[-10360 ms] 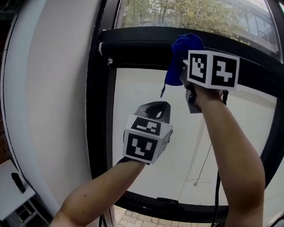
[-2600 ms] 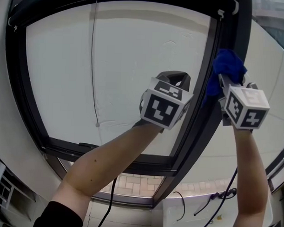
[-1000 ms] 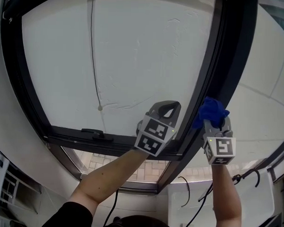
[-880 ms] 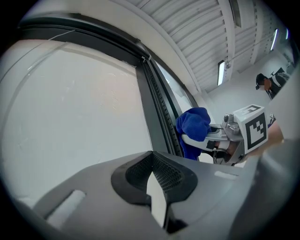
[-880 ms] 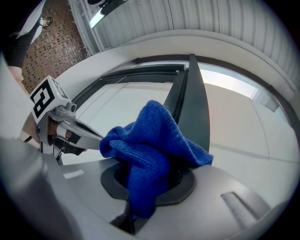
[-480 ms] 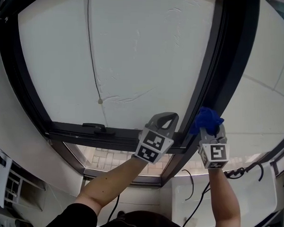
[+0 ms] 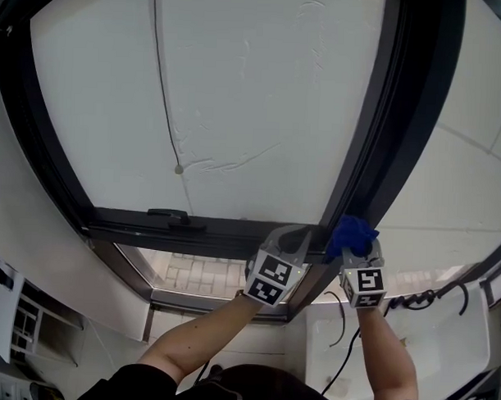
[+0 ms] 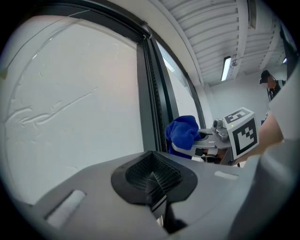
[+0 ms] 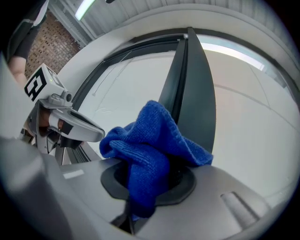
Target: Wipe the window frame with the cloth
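The black window frame [image 7: 400, 135] has an upright bar that runs down to a lower rail [image 7: 208, 230]. A bunched blue cloth [image 7: 353, 234] presses against the foot of that bar, near the lower corner. My right gripper [image 7: 358, 250] is shut on the cloth [image 9: 150, 150], which spills over its jaws, with the dark bar [image 9: 194, 89] just behind. My left gripper [image 7: 292, 236] hovers beside it at the lower rail, shut with nothing held [image 8: 153, 182]. From the left gripper view the cloth [image 8: 183, 133] and the right gripper [image 8: 220, 138] lie to the right.
A black handle [image 7: 169, 218] sits on the lower rail. A thin blind cord with a bead [image 7: 178, 169] hangs over the white blind. Cables [image 7: 411, 303] lie on a white surface [image 7: 463, 342] at the lower right. A person [image 8: 271, 83] stands far off.
Both grippers have slid down along the upright bar toward the lower corner, the right one carrying the cloth. The head view has tipped further down.
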Motion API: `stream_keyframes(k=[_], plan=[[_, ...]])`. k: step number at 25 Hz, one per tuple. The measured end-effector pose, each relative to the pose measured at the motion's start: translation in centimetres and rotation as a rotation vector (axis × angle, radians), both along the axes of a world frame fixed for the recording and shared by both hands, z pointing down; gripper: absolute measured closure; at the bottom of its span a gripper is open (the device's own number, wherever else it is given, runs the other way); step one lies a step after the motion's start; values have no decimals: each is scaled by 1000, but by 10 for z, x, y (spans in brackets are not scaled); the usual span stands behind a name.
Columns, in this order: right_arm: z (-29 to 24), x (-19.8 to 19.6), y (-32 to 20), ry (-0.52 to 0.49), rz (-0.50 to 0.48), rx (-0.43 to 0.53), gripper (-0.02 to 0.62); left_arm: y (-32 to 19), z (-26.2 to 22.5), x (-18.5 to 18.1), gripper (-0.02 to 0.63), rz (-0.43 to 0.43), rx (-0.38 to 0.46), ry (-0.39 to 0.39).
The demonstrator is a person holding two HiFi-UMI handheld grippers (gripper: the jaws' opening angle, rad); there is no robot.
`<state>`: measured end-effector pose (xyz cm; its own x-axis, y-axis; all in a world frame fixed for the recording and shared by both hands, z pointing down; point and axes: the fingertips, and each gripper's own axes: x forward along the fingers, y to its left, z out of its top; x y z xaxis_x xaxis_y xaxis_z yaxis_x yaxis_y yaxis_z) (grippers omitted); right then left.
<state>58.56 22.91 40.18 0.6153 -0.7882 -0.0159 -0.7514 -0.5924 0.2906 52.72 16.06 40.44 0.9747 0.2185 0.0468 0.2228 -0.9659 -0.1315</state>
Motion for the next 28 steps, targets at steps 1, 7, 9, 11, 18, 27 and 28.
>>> stream_keyframes(k=[1,7,9,11,18,27,28], plan=[[11,0,-1,-23,-7,-7,520,-1,8,-1,614,-2,-4,-13],[67,8,4,-43,-17,-108,520,-3,46,-3,614,-22,-14,-69],[78,7,4,-58,-18,-117,520,-1,57,-5,614,-20,-12,-83],[97,8,4,-109,-4,-141,520,0,66,-6,614,-13,-13,-98],[132,7,1,-214,5,-125,518,4,85,-8,614,20,-2,-132],[143,8,-1,-244,17,-145,520,9,101,-5,614,28,-17,-153],[143,8,-1,-244,18,-153,520,9,101,-6,614,24,-16,-154]])
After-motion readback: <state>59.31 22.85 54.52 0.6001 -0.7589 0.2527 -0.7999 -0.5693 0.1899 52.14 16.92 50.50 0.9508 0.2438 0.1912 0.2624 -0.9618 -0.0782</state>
